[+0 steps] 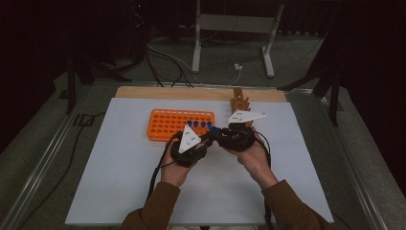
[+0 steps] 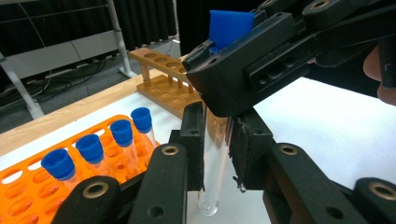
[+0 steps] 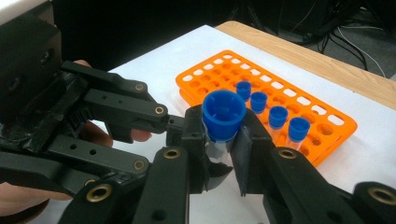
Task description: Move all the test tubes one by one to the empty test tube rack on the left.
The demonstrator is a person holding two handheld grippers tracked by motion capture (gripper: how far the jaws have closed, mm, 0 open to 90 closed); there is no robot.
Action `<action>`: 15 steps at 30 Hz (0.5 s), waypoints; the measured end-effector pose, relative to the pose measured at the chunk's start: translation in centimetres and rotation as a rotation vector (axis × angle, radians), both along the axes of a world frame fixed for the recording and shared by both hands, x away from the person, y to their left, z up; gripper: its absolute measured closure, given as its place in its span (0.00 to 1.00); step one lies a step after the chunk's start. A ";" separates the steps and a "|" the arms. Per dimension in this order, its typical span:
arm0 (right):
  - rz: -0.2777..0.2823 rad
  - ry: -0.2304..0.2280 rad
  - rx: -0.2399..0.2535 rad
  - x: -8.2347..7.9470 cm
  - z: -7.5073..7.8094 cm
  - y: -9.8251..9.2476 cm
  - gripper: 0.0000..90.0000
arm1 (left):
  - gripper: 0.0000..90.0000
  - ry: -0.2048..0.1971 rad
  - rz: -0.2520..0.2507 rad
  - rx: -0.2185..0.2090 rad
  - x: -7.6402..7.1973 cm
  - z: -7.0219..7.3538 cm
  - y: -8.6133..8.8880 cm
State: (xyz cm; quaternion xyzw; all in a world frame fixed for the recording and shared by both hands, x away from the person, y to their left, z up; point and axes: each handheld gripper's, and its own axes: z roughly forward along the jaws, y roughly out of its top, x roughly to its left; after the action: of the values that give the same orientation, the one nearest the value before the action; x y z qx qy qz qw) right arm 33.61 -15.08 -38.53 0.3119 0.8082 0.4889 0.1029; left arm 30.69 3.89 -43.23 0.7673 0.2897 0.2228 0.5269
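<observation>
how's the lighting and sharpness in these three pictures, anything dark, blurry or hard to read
High view: dim, room black beyond the table, grippers small and soft. Left gripper view: brighter; the clear tube reads faintly against the white sheet, nearest jaw parts slightly soft. Right gripper view: the blue cap is sharp, the orange rack well lit, the top left black.

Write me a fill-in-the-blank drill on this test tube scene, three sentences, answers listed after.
1. Both grippers are shut on the same clear test tube, whose cap is ____ in colour.
2. The orange rack holds ____ capped tubes in a row.
3. The empty rack at the far edge of the table is made of ____.

Missing words: blue; four; wood
</observation>
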 end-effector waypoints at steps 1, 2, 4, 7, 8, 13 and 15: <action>0.000 0.000 0.001 0.0 0.0 0.0 0.85 | 0.86 -0.001 -0.003 0.000 0.0 0.0 0.0; -0.001 -0.001 0.005 0.0 0.0 0.0 0.84 | 0.87 0.000 0.000 0.000 0.0 0.0 0.0; -0.007 -0.005 0.019 0.0 0.0 -0.1 0.76 | 0.87 0.004 0.010 0.003 0.2 0.0 0.2; -0.017 -0.014 0.043 0.0 0.2 -0.5 0.63 | 0.87 0.010 0.029 0.000 0.5 -0.1 0.7; -0.015 -0.014 0.051 0.0 0.2 -0.7 0.57 | 0.87 0.011 0.036 -0.003 0.6 0.0 0.9; -0.037 -0.021 0.073 -0.1 0.2 -1.6 0.32 | 0.87 0.014 0.068 -0.019 0.9 0.2 1.9; -0.052 -0.034 0.064 -0.2 0.1 -1.8 0.25 | 0.87 0.016 0.078 -0.024 1.0 0.3 2.4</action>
State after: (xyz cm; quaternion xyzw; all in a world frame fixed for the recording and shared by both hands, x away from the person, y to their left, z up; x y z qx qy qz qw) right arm 33.43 -16.91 -38.39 0.3274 0.7820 0.5167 0.1191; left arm 31.69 6.30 -42.89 0.7507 0.3261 0.2335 0.5249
